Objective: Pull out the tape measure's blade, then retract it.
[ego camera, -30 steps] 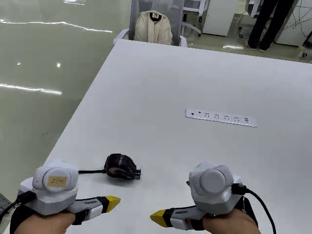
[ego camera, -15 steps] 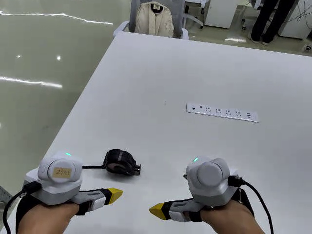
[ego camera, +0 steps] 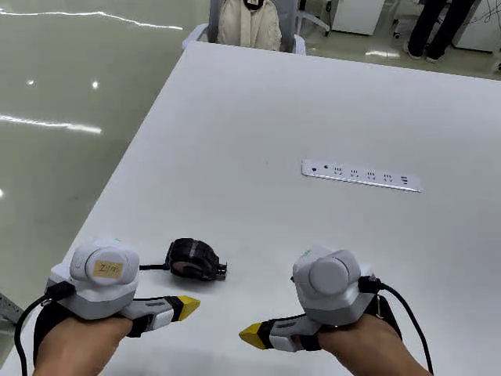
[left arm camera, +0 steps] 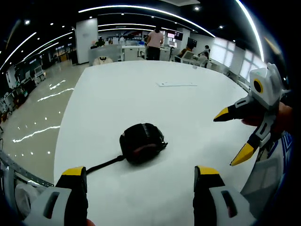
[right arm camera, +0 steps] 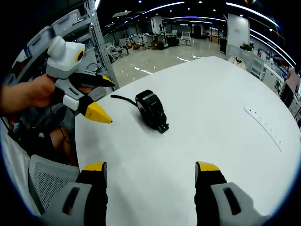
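Left claw [left arm camera: 139, 172] hangs just above the near-left corner of the white desk [ego camera: 258, 133], its two yellow-tipped jaws spread wide and holding nothing. A hand [ego camera: 74, 345] grips it from below, and a black cable runs off its left side. In the left gripper view the jaws frame the tape measure [left arm camera: 141, 142], which lies on the desk a little way ahead of them, apart from both tips.

The tape measure is a black, rounded case lying on its side between the two claws and slightly beyond them. Its blade is wound in, with the end hook [ego camera: 221, 272] sitting at the mouth of the case and pointing right. A black wrist strap [ego camera: 154, 267] trails from the case to the left, toward the left claw.

Right claw [right arm camera: 150, 168] hovers over the near edge of the desk, pointing left toward the tape measure. Its jaws are also wide apart and empty, well short of the case.

Farther back and to the right, a white power strip [ego camera: 362, 176] lies flat on the desk. At the far end stands a chair [ego camera: 249, 22] with a pale jacket hung on it.
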Available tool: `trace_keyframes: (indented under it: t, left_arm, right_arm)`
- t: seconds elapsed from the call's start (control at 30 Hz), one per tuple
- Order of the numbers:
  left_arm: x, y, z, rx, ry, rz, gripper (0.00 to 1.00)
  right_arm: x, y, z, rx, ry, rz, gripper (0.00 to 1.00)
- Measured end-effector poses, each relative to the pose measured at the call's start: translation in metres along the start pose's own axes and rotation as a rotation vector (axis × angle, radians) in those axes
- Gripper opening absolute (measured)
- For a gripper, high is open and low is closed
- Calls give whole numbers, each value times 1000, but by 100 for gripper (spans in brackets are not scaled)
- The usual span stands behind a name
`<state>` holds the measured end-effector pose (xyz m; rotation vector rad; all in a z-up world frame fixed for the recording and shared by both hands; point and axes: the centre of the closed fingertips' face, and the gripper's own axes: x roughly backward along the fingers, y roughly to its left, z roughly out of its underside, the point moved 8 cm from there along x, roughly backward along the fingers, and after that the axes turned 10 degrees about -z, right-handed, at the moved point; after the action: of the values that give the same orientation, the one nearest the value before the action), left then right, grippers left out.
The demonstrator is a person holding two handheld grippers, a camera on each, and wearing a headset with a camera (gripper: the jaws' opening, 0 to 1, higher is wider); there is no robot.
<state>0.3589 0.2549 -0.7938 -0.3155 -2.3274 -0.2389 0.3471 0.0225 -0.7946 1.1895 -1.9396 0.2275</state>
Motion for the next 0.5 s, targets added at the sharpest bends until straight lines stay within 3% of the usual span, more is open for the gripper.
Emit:
trace_keyframes:
  t: [0.5]
  left_arm:
    - [-18, -2, -9, -32, 13, 23, 89]
  right_arm:
    - [-12, -15, -5, 27, 17, -17, 76]
